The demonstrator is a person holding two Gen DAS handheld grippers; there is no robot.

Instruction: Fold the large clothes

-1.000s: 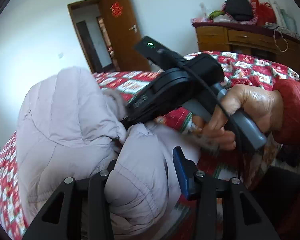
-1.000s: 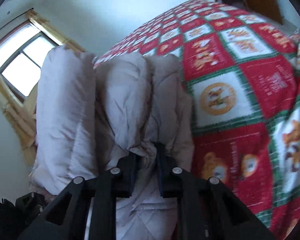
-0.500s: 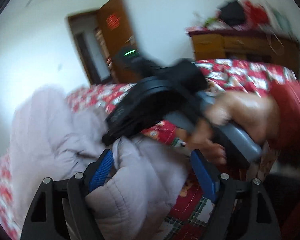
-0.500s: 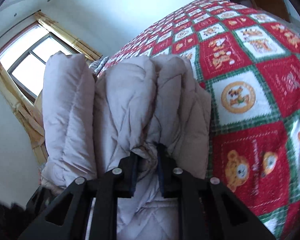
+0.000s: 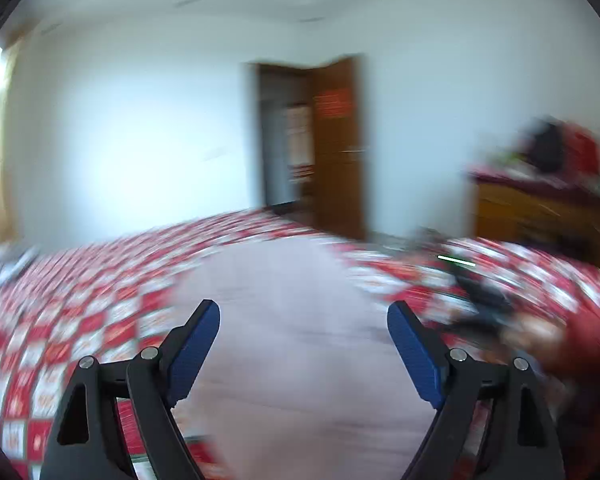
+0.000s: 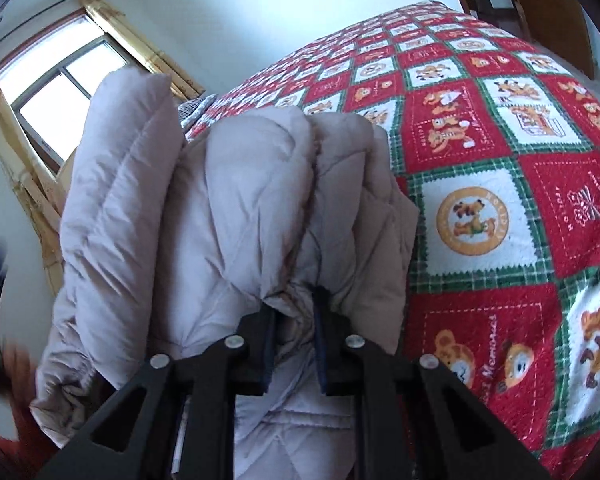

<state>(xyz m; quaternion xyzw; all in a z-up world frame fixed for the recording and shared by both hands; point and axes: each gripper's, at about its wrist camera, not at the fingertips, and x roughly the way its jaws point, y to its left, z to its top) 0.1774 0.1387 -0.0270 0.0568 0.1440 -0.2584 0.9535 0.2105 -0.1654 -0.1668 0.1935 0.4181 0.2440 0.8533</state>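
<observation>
A pale lilac-grey padded jacket [image 6: 240,208] lies bunched in thick folds on a bed with a red, green and white patchwork quilt [image 6: 500,184]. My right gripper [image 6: 294,300] is shut on a fold of the jacket's fabric. In the left wrist view, which is blurred, the jacket [image 5: 300,320] spreads out flat ahead. My left gripper [image 5: 303,322] is open wide and empty above it. The right gripper [image 5: 480,304] and the hand in a red sleeve show blurred at the right.
A brown door [image 5: 340,144] stands open in the far wall. A wooden dresser [image 5: 540,212] piled with items is at the right. A window with a wooden frame [image 6: 56,92] is behind the jacket.
My left gripper let go of the jacket, opened wide and swung away fast. My right gripper kept its hold on the fold and shifted slightly.
</observation>
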